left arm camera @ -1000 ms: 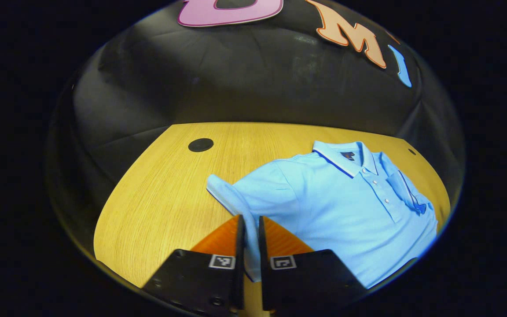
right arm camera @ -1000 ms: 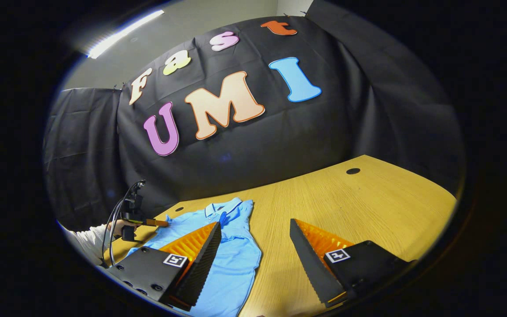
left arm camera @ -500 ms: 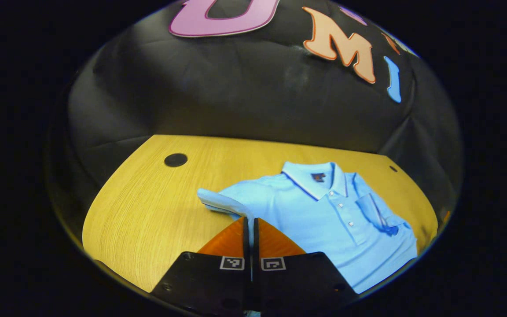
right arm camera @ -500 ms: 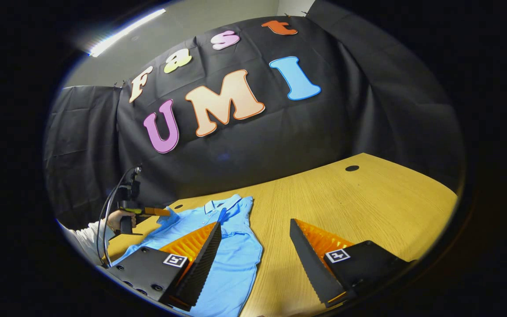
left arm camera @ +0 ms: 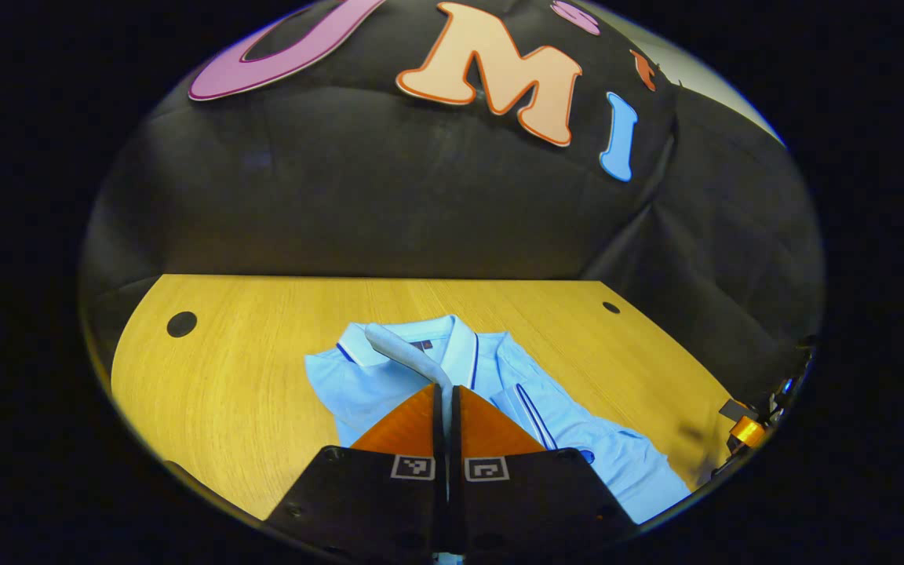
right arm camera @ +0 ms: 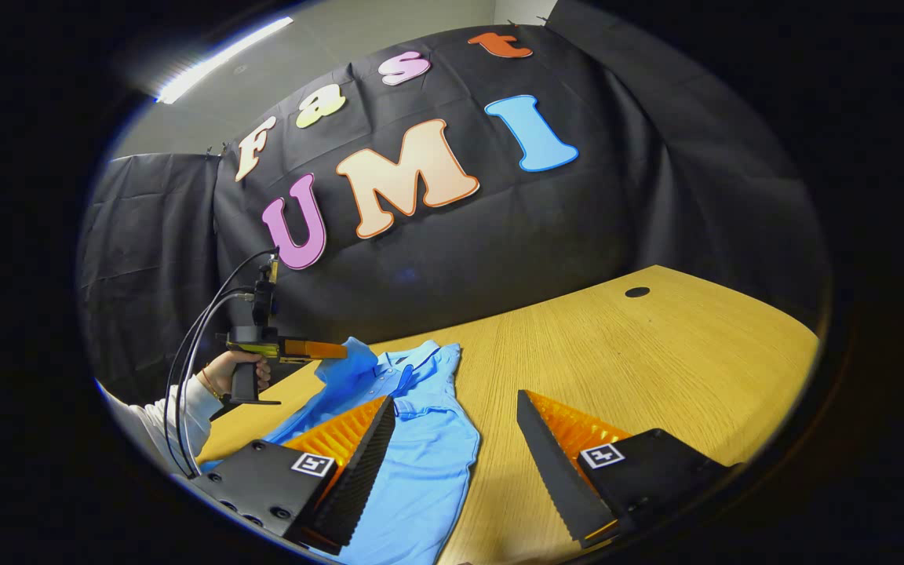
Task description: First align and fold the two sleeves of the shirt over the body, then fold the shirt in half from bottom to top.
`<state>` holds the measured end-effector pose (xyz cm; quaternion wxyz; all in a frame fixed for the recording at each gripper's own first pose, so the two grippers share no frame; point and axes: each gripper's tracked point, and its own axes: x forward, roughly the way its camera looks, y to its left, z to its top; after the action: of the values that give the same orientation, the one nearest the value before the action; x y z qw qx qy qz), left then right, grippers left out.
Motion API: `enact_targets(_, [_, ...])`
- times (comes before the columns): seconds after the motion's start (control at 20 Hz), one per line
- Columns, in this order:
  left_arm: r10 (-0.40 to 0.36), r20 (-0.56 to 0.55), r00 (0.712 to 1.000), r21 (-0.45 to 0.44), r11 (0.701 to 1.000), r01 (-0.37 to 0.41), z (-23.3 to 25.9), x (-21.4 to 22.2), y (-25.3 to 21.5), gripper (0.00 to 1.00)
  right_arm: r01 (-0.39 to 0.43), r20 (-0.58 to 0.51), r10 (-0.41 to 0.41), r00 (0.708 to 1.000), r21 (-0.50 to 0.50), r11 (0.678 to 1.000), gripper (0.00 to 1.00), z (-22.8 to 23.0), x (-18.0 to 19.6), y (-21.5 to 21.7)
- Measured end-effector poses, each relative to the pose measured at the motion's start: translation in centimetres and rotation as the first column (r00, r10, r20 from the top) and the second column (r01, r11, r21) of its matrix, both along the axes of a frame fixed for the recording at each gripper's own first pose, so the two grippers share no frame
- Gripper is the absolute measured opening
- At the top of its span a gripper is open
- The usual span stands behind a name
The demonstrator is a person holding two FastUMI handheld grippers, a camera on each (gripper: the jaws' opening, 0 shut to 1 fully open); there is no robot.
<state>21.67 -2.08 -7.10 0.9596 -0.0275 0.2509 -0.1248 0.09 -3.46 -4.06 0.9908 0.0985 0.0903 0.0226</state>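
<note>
The left gripper [left arm camera: 446,392], clamped on the sleeve [left arm camera: 409,357], has lifted it off the counter [left arm camera: 264,377] and carried it toward 3 o'clock, over the shirt [left arm camera: 562,424] collar.

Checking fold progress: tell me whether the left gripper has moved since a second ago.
Yes. In the right gripper view, the left gripper rose off the table, lifting the sleeve toward the collar.

Recording booth inside an office-type room: black cloth wall [right arm camera: 499,235] draped behind a wood-grain table [right arm camera: 656,353] with cable holes [right arm camera: 637,292]; plain ceiling with strip light [right arm camera: 216,59] visible above.
</note>
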Motion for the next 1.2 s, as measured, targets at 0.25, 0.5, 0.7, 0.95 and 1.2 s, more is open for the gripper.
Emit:
enact_targets(0.25, [-0.021, -0.033, 0.999, 0.043, 0.999, 0.023, -2.5, -0.7, -1.5, 0.03, -0.009, -0.035, 0.009, 0.999, 0.001, 1.0, 0.97, -1.4, -0.2, 0.5])
enact_targets(0.5, [-0.114, 0.041, 0.993, 0.024, 0.993, 0.113, -1.1, -4.4, -3.5, 0.77, -0.045, -0.053, 0.046, 0.998, 0.018, 0.999, 0.98, -1.9, -1.1, 1.7])
enact_targets(0.7, [-0.088, 0.133, 0.987, 0.066, 0.995, 0.079, 0.8, -9.7, -2.2, 0.87, -0.072, -0.044, 0.072, 0.996, 0.005, 0.997, 0.98, -2.0, -3.1, 2.6])
enact_targets(0.95, [-0.071, 0.197, 0.978, 0.079, 0.995, 0.056, 1.6, -18.1, -0.9, 0.87, -0.057, -0.007, 0.057, 0.998, -0.058, 0.997, 0.97, -2.4, -6.2, 2.3])
enact_targets(1.2, [-0.047, 0.233, 0.971, 0.068, 0.997, 0.032, 0.8, -25.6, -0.8, 0.87, -0.09, 0.027, 0.091, 0.995, -0.04, 0.995, 0.98, -2.2, -8.6, 4.1])
